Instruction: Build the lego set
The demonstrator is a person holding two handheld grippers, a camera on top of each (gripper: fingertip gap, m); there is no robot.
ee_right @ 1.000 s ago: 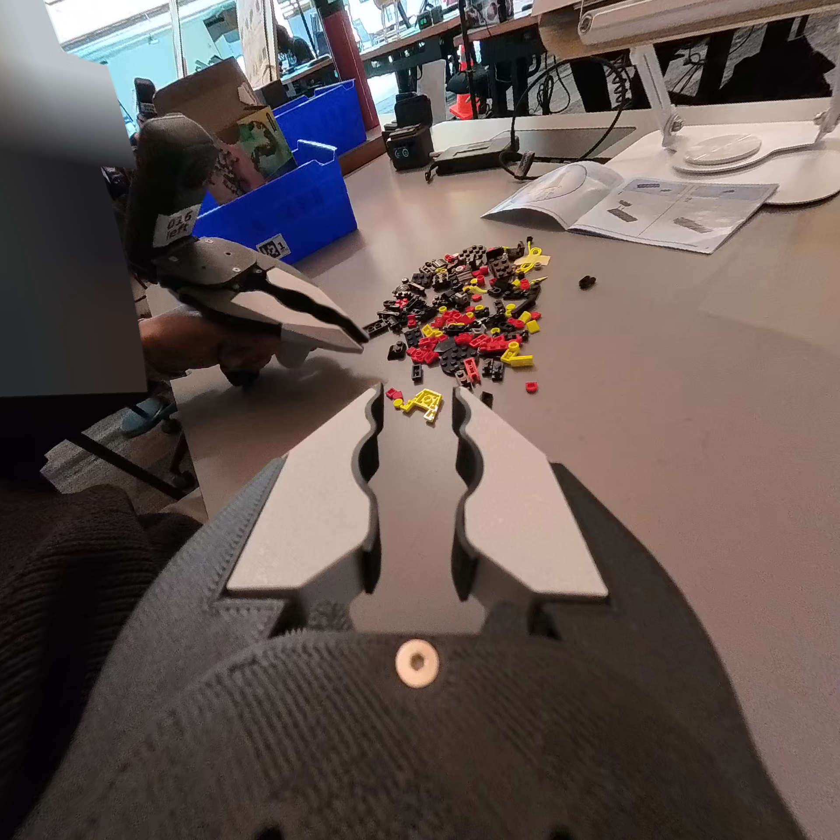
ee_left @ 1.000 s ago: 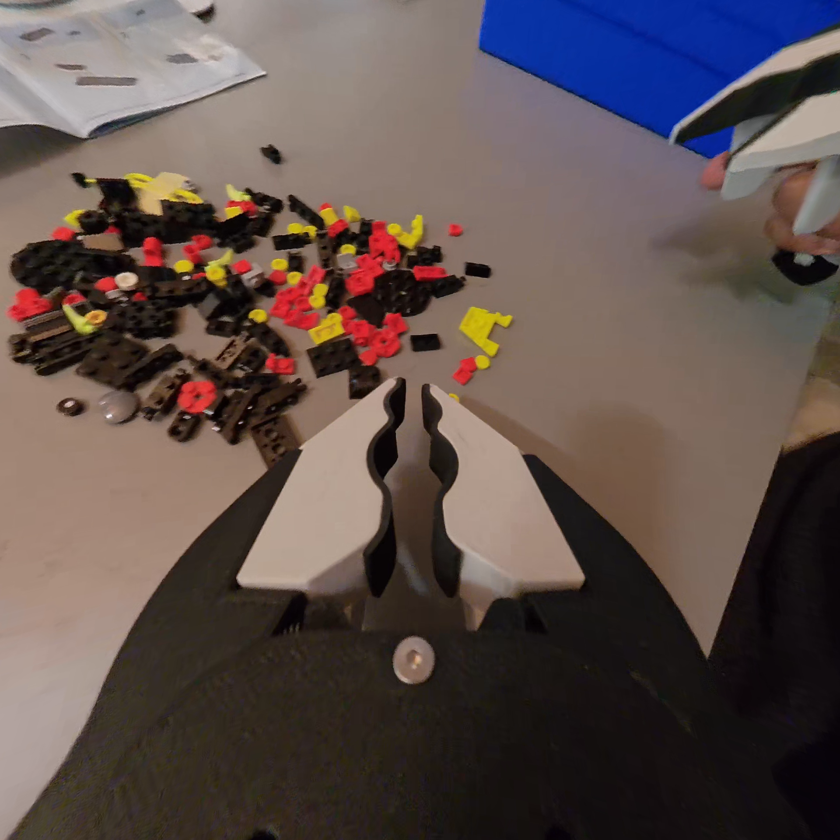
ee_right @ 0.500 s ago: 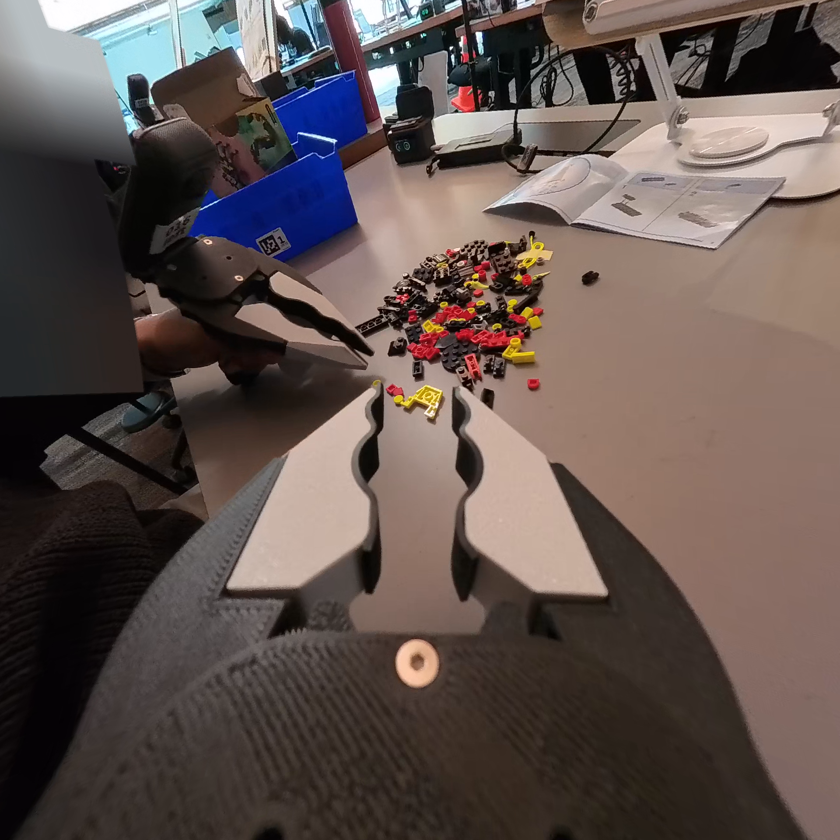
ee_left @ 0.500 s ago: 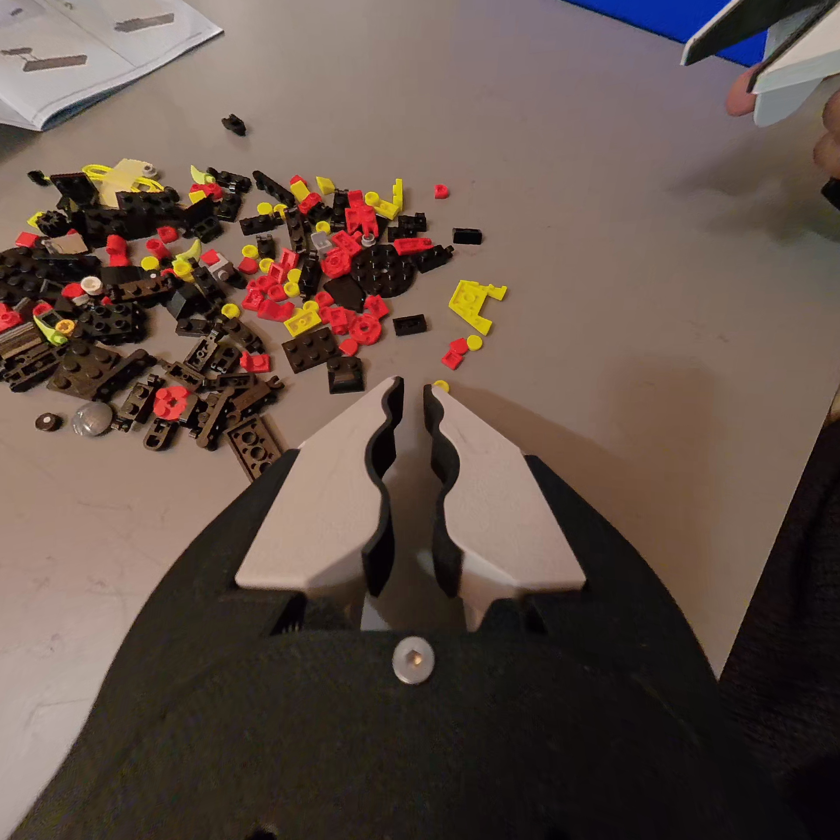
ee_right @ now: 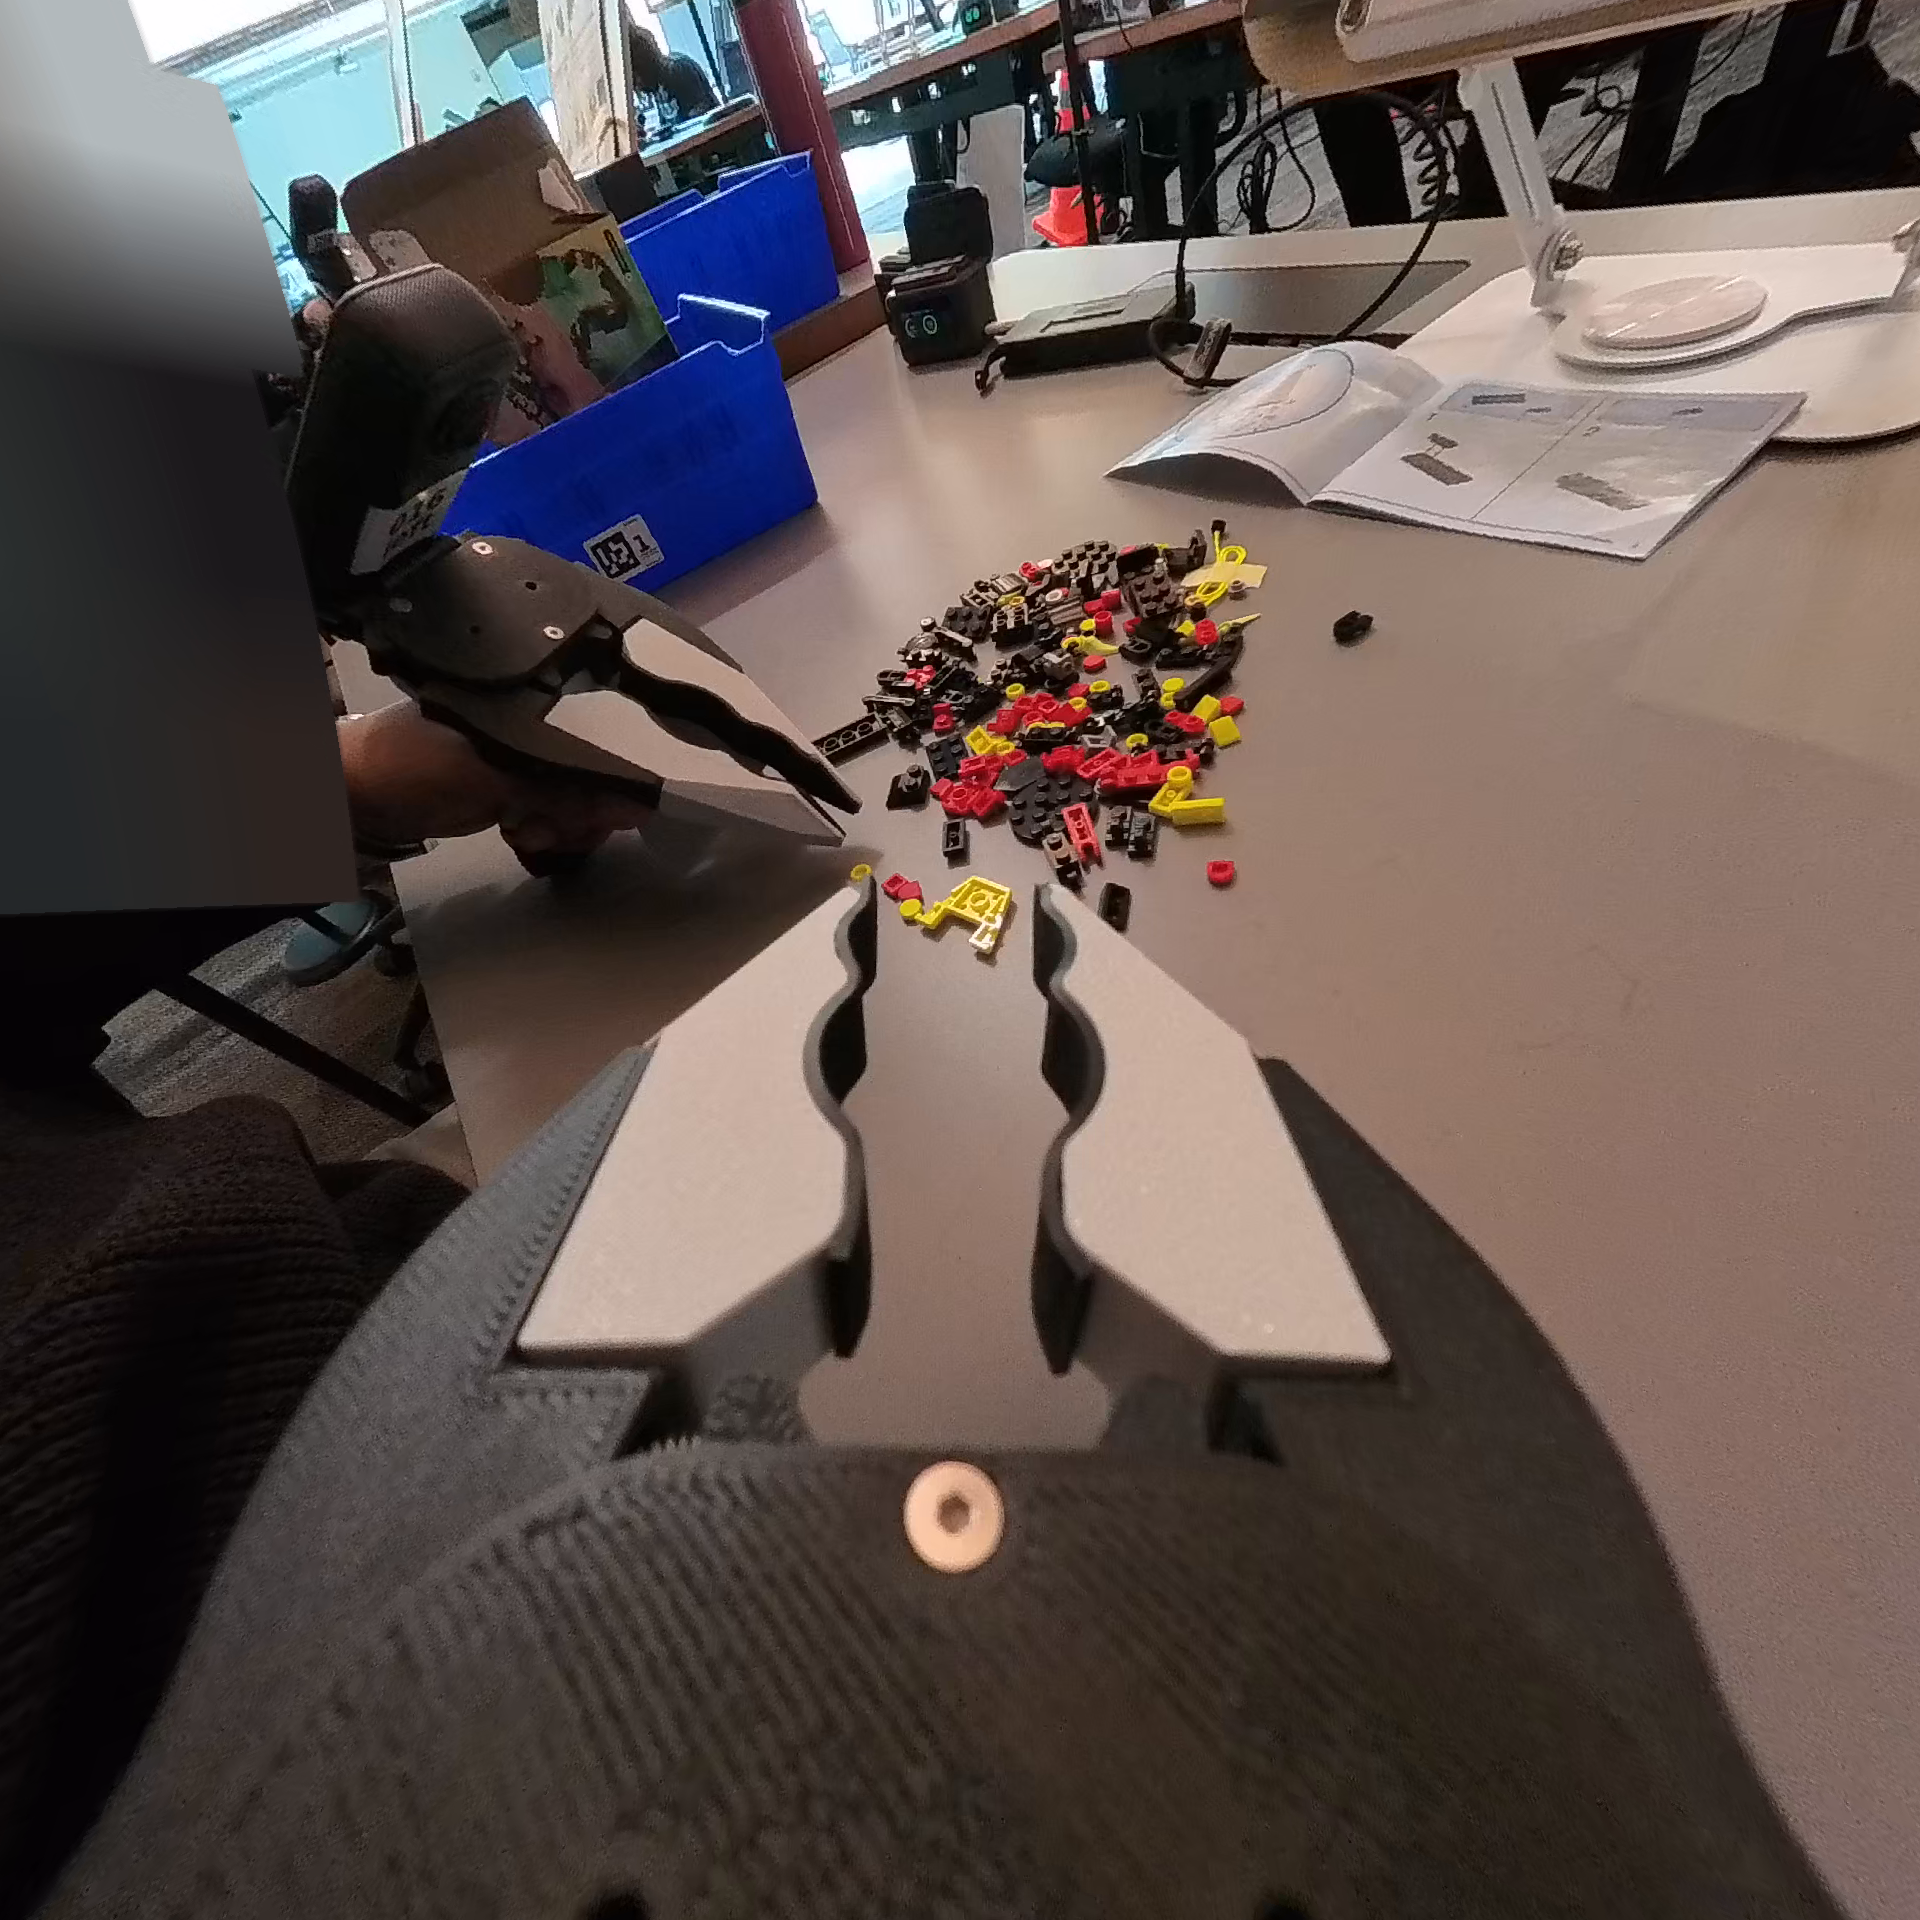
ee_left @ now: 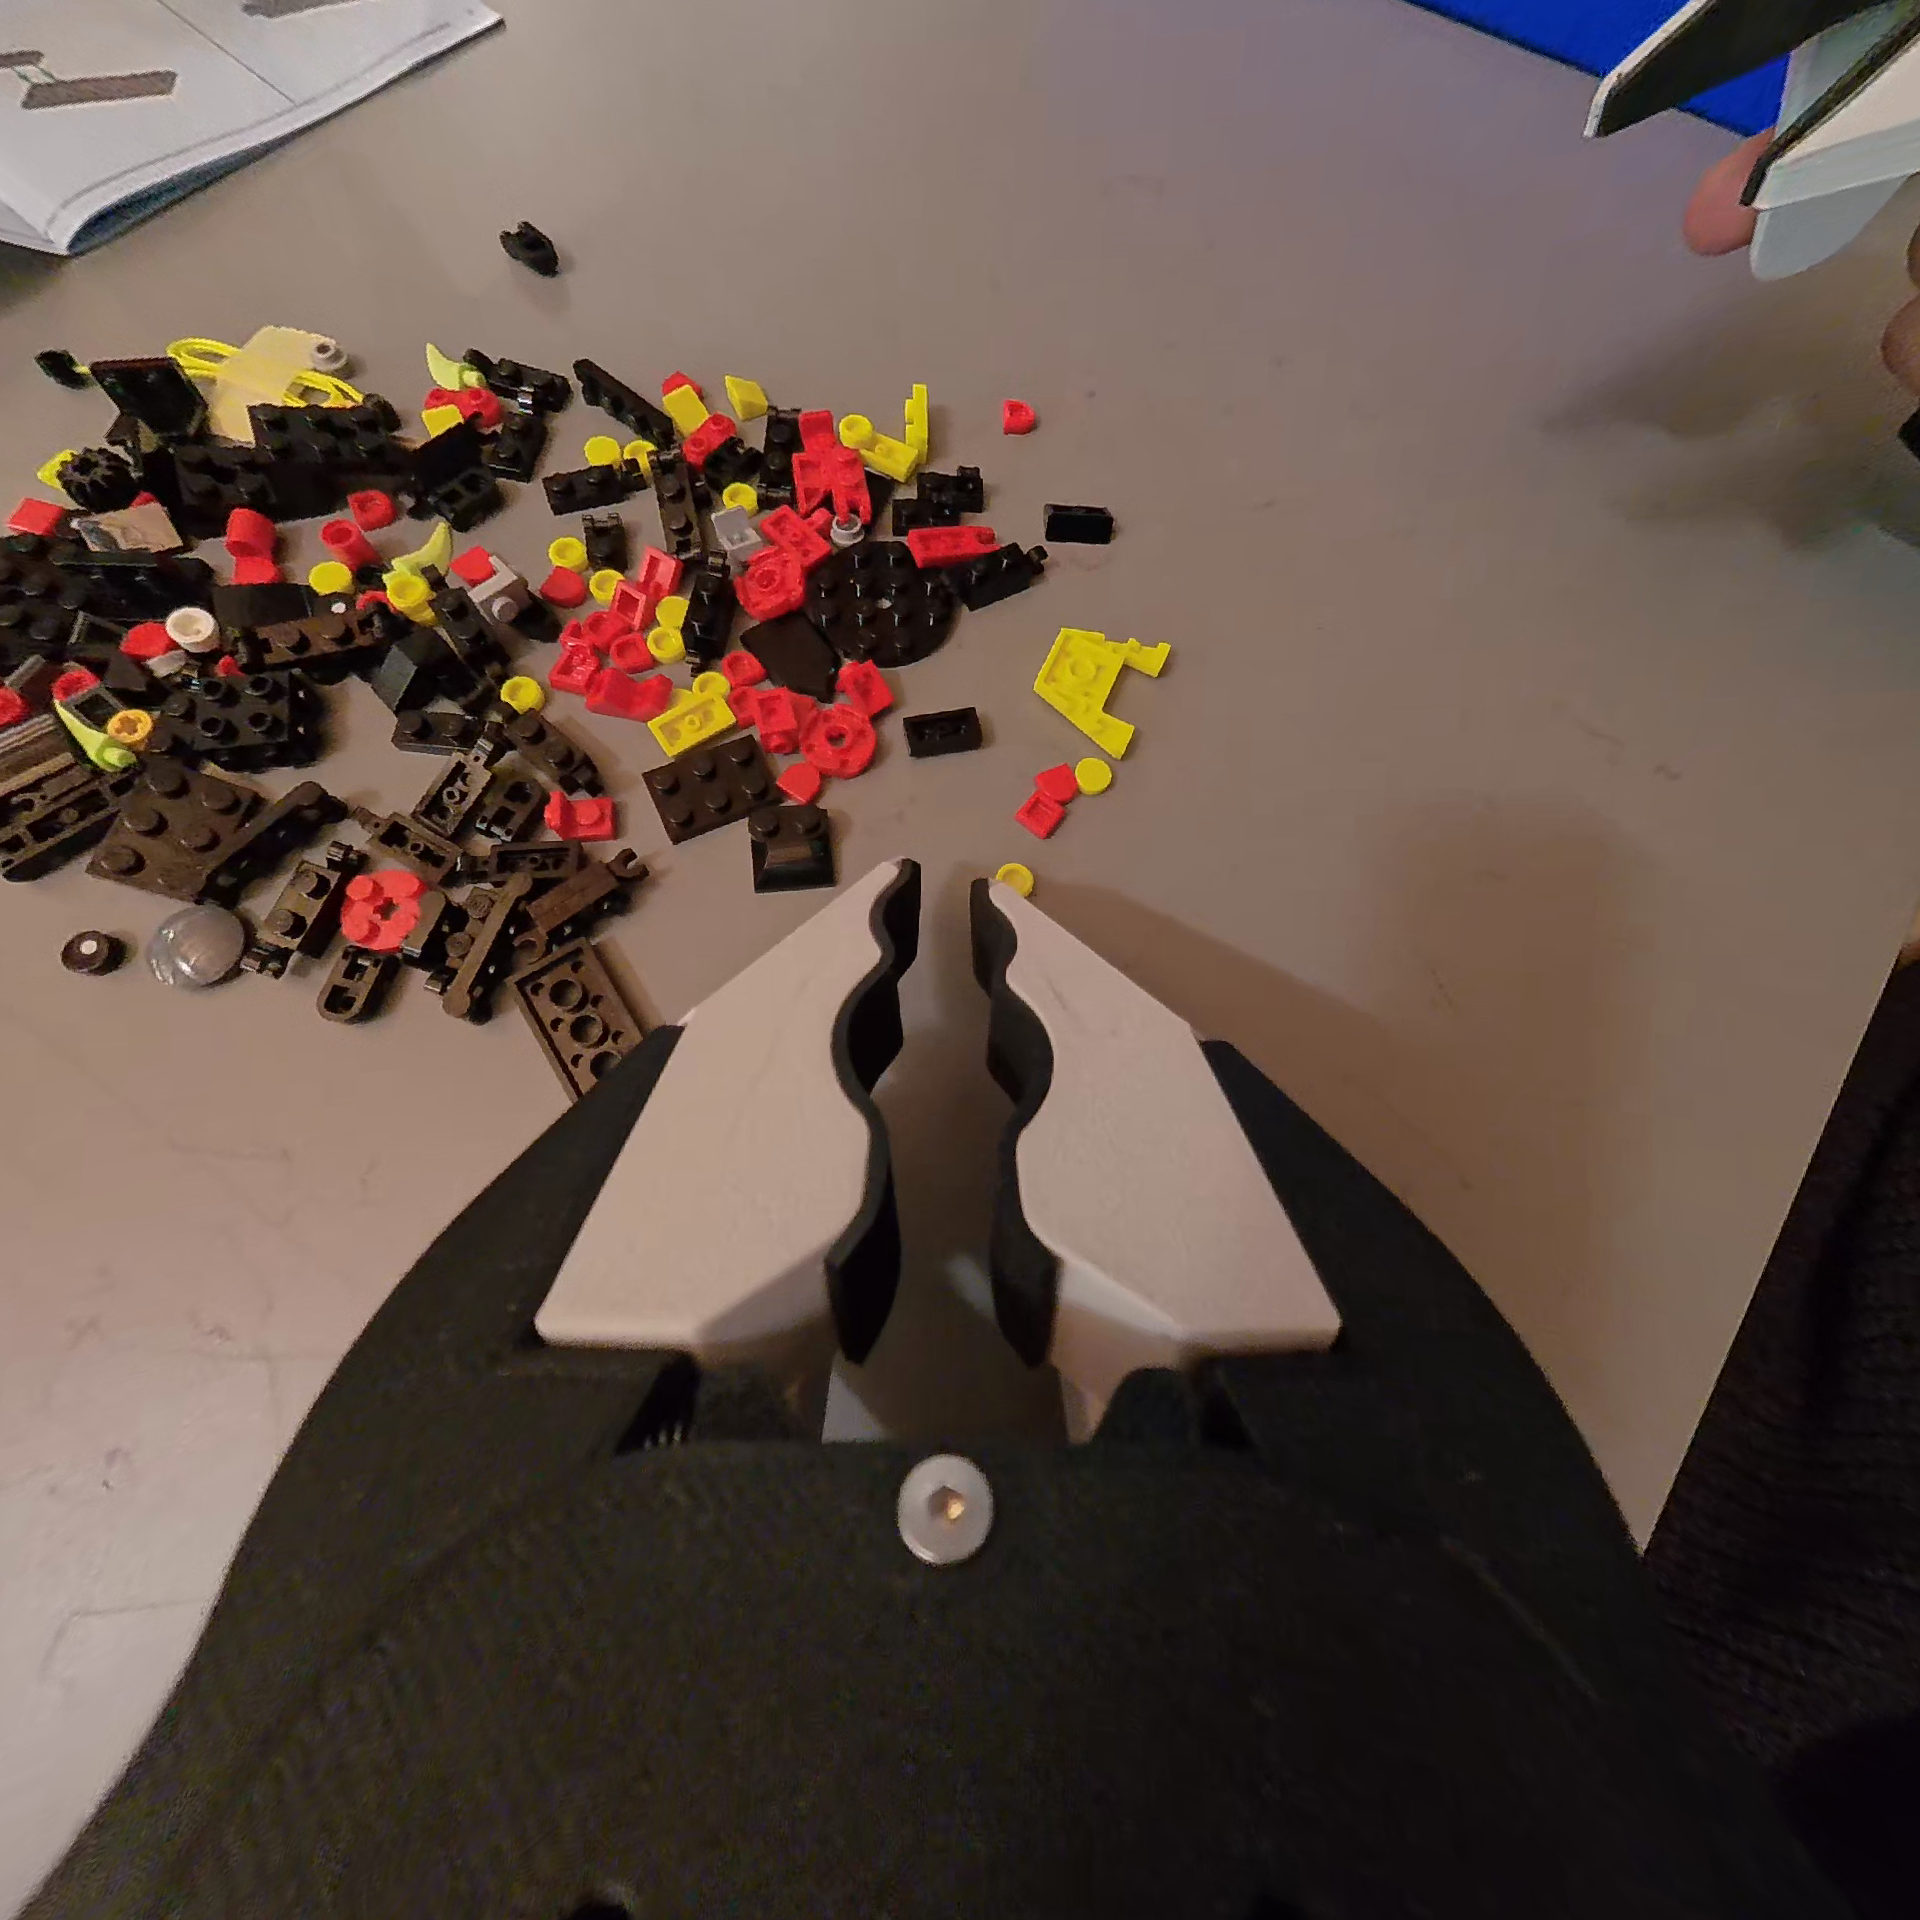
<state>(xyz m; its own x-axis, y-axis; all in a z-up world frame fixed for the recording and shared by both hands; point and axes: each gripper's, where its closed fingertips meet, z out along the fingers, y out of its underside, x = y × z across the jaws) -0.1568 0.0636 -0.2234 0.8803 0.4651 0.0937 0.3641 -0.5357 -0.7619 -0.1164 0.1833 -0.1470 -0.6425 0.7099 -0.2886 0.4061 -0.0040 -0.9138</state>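
Above lego pile (ee_left: 499, 644) edge: left hand-held gripper (ee_left: 945, 883) tilted down, nearly closed, empty; right hand-held gripper (ee_right: 956, 899) level, parted, empty.

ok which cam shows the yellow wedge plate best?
Left wrist view: the yellow wedge plate lies unobstructed, seen from above, its notched outline clear. In the right wrist view it sits just beyond the right gripper, low-angle and foreshortened, so its shape reads poorly.
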